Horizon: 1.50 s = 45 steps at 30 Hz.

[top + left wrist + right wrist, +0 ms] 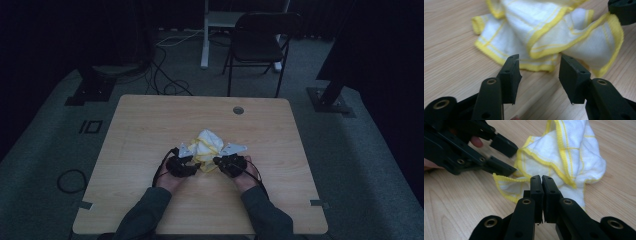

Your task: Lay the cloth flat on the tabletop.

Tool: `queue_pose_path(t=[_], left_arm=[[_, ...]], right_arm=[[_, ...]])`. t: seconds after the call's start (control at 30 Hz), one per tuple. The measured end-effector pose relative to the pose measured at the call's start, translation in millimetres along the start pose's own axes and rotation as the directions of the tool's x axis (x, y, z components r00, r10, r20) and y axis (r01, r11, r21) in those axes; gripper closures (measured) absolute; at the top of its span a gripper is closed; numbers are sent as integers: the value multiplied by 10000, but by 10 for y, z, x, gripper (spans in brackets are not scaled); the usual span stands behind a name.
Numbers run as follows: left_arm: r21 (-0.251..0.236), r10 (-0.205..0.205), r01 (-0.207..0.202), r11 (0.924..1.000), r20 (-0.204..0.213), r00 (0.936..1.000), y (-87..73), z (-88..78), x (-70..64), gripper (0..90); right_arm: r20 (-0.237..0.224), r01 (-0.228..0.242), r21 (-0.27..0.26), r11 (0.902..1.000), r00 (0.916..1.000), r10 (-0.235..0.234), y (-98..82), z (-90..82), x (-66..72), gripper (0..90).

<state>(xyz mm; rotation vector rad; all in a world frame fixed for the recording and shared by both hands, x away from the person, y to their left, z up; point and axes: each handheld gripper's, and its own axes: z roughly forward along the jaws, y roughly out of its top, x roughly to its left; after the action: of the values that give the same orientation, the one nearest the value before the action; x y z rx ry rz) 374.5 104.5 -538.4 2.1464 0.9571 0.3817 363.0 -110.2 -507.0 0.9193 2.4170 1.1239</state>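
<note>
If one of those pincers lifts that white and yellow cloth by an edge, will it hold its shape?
Probably not: the cloth lies crumpled in soft folds, so it would likely droop. It looks thin and light. Pushed, it would probably bunch up on the table rather than slide whole.

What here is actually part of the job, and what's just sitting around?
Part of the job:
white cloth with yellow edging
left gripper, fingers open, just short of the cloth
right gripper, fingers shut at the cloth's edge
wooden table

Just around:
black folding chair
cables on the floor
</note>
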Motion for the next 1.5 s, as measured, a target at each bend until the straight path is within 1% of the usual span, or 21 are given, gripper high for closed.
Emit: queue_pose_path(t=[0.07, 0.1, 0.17, 0.2, 0.23, 0.27, 0.3, 0.37, 0.5, 0.53, 0.57, 0.6, 0.63, 0.83, 0.97, 1.13, 1.3, 1.37, 1.5], left_arm=[[33, 96, -96, 9999, -10, 10000, 10, 41, -26, 554], [101, 246, -244, 9997, -132, 9996, 10, 53, -33, 585], [131, 221, -218, 9997, -225, 9995, 19, 50, -18, 701], [180, 215, -211, 9996, -237, 9995, 19, 41, -2, 775], [215, 248, -243, 9995, -223, 9994, 15, 32, 13, 824], [230, 278, -273, 9994, -214, 9994, 9, 24, 26, 861], [291, 348, -341, 9990, -225, 9991, 6, 13, 40, 876], [249, 304, -297, 9993, -293, 9991, 2, -13, 62, 885], [-34, 146, -147, 9999, -368, 9992, -1, -99, 114, 886], [-34, 146, -147, 9999, -368, 9992, -1, -99, 114, 886], [-197, 45, -53, 9998, -414, 9991, -4, -149, 143, 886], [-248, -8, -3, 9997, -431, 9991, -6, -168, 157, 885], [-288, -50, 37, 9996, -432, 9991, -8, -187, 173, 885], [-632, -470, 438, 9970, -488, 9977, -19, -321, 292, 889], [-914, -664, 603, 9940, -649, 9957, -6, -430, 368, 890], [-1217, -1130, 1027, 9872, -808, 9903, -22, -564, 504, 891], [-1476, -1539, 1384, 9793, -987, 9831, -69, -689, 627, 891], [-1540, -1702, 1526, 9762, -1085, 9794, -90, -733, 670, 892], [-1605, -1924, 1722, 9719, -1198, 9740, -130, -796, 745, 893]], right_arm=[[-14, 10, -23, 10000, 10000, -10, -1, -4, 4, 886], [-6, 12, -51, 10000, 10000, -12, -1, -8, 3, 886], [53, -28, -78, 10000, 10000, 28, 0, -27, -5, 886], [102, -24, -124, 9999, 9999, 25, -2, -39, -17, 886], [143, -35, -158, 9999, 9999, 37, -4, -54, -34, 886], [164, -80, -180, 9998, 9998, 83, -8, -71, -52, 886], [231, -130, -205, 9997, 9996, 134, -14, -87, -69, 886], [321, -206, -254, 9995, 9993, 214, -27, -118, -113, 886], [544, -292, -316, 9991, 9980, 309, -52, -189, -191, 886], [544, -292, -316, 9991, 9980, 309, -52, -189, -191, 886], [599, -333, -345, 9988, 9976, 353, -60, -207, -210, 886], [695, -409, -380, 9984, 9966, 435, -79, -243, -257, 887], [725, -451, -394, 9982, 9962, 478, -87, -256, -274, 886], [1005, -726, -452, 9963, 9920, 768, -141, -352, -392, 888], [1184, -883, -524, 9947, 9885, 940, -170, -413, -465, 888], [1356, -1055, -588, 9927, 9843, 1127, -206, -484, -554, 889], [1545, -1295, -705, 9891, 9781, 1391, -233, -559, -642, 890], [1614, -1344, -761, 9880, 9761, 1452, -240, -591, -678, 890], [1701, -1462, -837, 9857, 9726, 1587, -251, -650, -747, 891]])
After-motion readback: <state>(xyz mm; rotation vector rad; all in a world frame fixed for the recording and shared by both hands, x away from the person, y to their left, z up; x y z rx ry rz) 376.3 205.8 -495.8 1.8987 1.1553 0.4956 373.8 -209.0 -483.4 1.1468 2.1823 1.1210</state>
